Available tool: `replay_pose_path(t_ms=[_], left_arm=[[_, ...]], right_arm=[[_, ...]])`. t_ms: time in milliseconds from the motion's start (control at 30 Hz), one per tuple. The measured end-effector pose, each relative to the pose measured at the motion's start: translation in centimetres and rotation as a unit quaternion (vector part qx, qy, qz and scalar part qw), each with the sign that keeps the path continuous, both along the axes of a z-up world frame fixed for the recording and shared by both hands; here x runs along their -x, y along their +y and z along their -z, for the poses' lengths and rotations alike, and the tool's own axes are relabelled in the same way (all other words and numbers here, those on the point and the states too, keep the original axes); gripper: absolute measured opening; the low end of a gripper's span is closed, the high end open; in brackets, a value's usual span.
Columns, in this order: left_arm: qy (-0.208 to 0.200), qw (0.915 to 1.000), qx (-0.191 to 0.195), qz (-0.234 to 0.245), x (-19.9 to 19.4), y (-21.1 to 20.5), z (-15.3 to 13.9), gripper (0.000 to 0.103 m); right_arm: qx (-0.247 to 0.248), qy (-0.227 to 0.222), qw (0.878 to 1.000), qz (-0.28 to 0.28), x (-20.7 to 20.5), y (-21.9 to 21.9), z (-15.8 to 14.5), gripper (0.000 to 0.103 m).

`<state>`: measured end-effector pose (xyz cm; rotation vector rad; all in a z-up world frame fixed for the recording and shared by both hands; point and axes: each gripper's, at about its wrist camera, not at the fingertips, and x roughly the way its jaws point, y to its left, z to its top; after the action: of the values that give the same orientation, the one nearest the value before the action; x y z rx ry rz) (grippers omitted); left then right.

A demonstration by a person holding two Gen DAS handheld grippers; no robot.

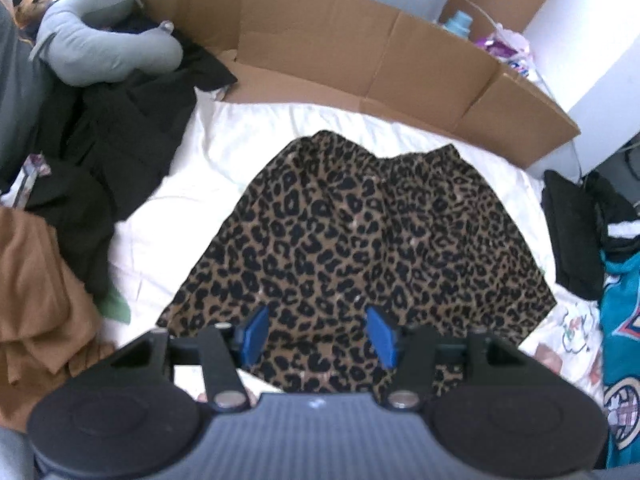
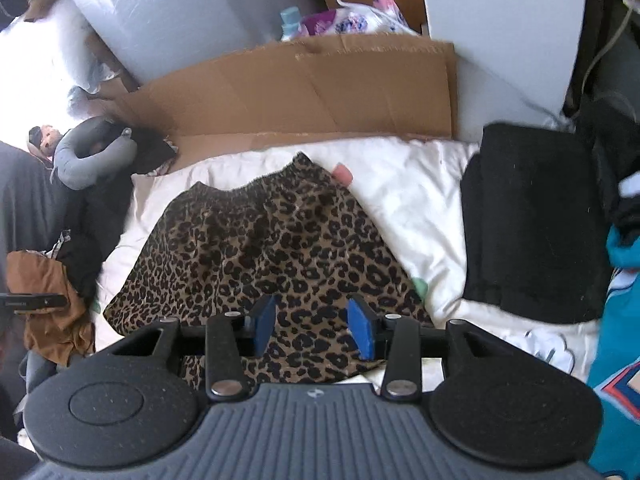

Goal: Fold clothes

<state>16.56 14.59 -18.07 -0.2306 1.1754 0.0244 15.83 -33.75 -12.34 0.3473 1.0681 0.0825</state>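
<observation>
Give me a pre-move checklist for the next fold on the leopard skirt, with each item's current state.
1. Left gripper open, nothing between the pads: ok.
2. Right gripper open, nothing held: ok.
3. Leopard-print skirt spread flat on the white sheet: ok, slight gathers near the waistband.
4. Black clothes pile clear of the skirt: ok.
5. Folded black garment clear of the skirt: ok.
6. Near hem visible for grasping: cannot tell, hidden behind the grippers.

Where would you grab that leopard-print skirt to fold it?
Probably at the wide hem corners nearest the grippers, coming down from above. The leopard-print skirt lies flat on the white sheet, gathered waistband at the far end, so the near hem can be lifted towards it.
</observation>
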Motion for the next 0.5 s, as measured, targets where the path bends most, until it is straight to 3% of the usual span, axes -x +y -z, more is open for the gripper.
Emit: replay_pose_path(t_ms=[133,300,500], left_arm=[[-0.005,0.9999,-0.005,0.007,-1.4,0.7,0.4,0.058],[-0.018,0.9995,-0.011,0.025,-3.1,1.7,0.9,0.059],[-0.025,0.9988,-0.012,0.040,-4.8,3.2,2.1,0.059]], right_arm=[[0.003,-0.006,1.000,0.031,-0.8,0.9,-1.2,0.064],[-0.016,-0.017,0.997,0.077,-1.6,1.8,-0.9,0.066],[-0.022,-0.025,0.996,0.081,-1.8,4.8,0.9,0.065]])
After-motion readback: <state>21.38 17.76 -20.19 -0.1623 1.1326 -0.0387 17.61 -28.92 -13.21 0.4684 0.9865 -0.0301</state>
